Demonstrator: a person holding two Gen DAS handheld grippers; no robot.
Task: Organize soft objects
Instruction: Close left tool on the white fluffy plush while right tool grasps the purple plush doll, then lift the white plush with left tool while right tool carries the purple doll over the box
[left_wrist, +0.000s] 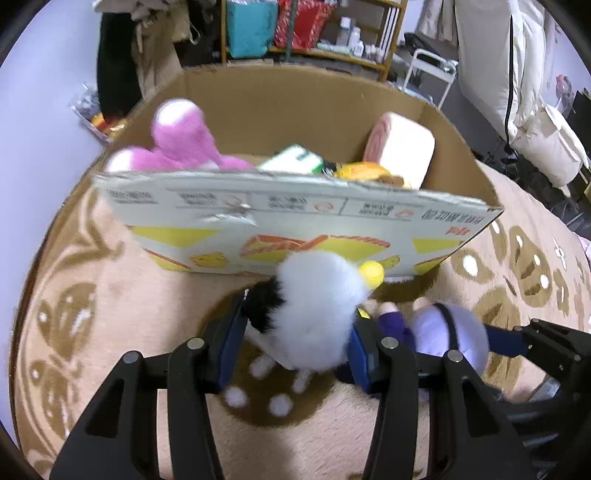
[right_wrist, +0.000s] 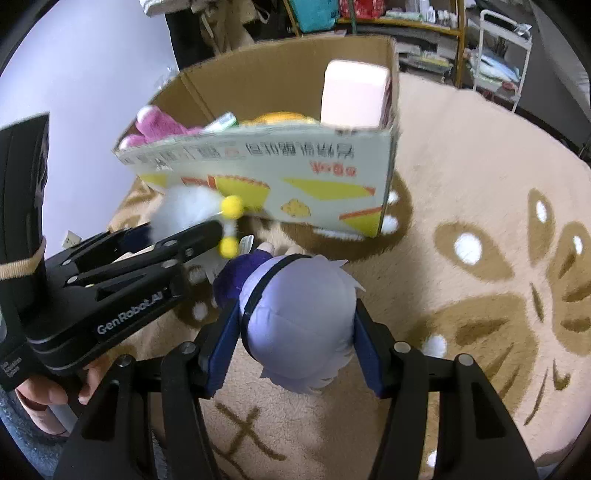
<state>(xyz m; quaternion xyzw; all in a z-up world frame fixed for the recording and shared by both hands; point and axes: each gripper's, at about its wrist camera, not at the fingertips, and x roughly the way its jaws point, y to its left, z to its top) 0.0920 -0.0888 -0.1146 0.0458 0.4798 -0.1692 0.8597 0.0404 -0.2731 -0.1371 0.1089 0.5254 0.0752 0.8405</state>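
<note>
- The left gripper (left_wrist: 299, 332) has its jaws closed in on a white fluffy plush (left_wrist: 317, 314); the blue pads sink into its sides, with a black patch of fur and yellow knobs poking out past them
- The right gripper (right_wrist: 295, 332) has its jaws part-way shut around the round head of a lilac-haired doll (right_wrist: 299, 325), pads pressing both temples, its dark purple body hanging ahead
- Both toys look light, squashy and easy to deform; a grip across the fattest part, as here, should hold, though long fur may slip and the dangling limbs could snag
- Both are held just above the beige rug (right_wrist: 461, 166), a shaggy pile with brown leaf shapes and white dots
- Just beyond stands the cardboard box (left_wrist: 295, 214), stiff, open-topped, its near wall printed white with yellow shapes
- Inside it lie a pink plush (left_wrist: 177, 140), a pale pink block-shaped cushion (left_wrist: 402, 147) and something orange, all piled soft
- Cluttered shelves (left_wrist: 376, 62) stand farthest back
</note>
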